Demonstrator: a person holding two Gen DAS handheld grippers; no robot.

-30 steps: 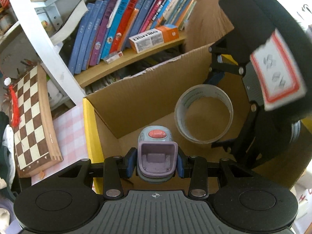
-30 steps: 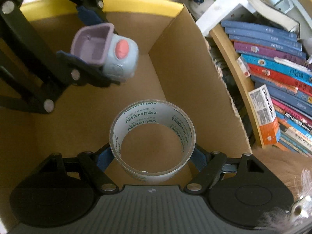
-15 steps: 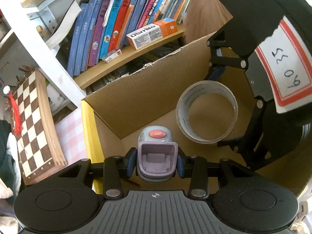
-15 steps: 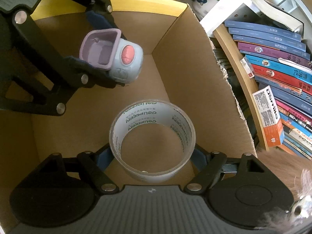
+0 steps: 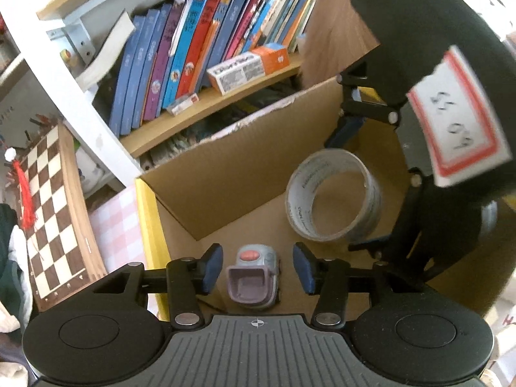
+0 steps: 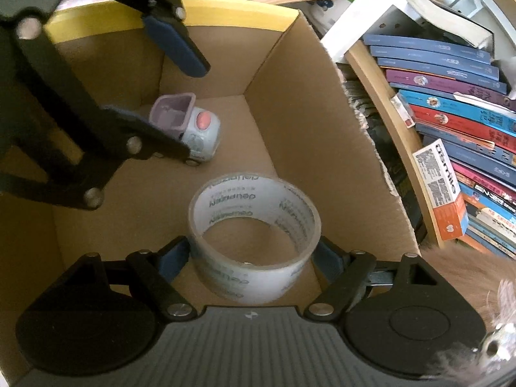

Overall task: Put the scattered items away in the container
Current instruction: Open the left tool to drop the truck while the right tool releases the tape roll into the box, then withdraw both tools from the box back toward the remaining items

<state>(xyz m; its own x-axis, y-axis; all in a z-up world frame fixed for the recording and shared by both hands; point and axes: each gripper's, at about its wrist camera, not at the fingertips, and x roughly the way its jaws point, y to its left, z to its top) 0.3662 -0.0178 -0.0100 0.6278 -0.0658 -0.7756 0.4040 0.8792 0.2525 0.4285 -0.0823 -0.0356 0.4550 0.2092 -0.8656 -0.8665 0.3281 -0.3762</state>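
A small grey and purple toy truck [image 5: 254,277] with a red button rests on the floor of the cardboard box [image 5: 225,177]. My left gripper [image 5: 257,271] hangs just above it; its jaws are opening, and a gap shows on each side of the truck. The right wrist view shows the truck [image 6: 196,129] under the left gripper [image 6: 190,109]. A roll of clear tape [image 6: 254,235] sits tilted between the pads of my right gripper [image 6: 251,259], whose jaws are also opening and no longer press on it. From the left wrist view, the tape [image 5: 333,195] stands inside the box [image 6: 306,113].
A bookshelf [image 5: 206,109] full of books [image 6: 451,113] stands right behind the box. A wooden chessboard [image 5: 48,213] leans to the left, beside a pink checked cloth [image 5: 113,219]. Something furry [image 6: 467,274] lies at the box's right side.
The left jaws spread and the toy truck dropped from between them onto the box floor. The right jaws widened and the tape roll sank and tilted.
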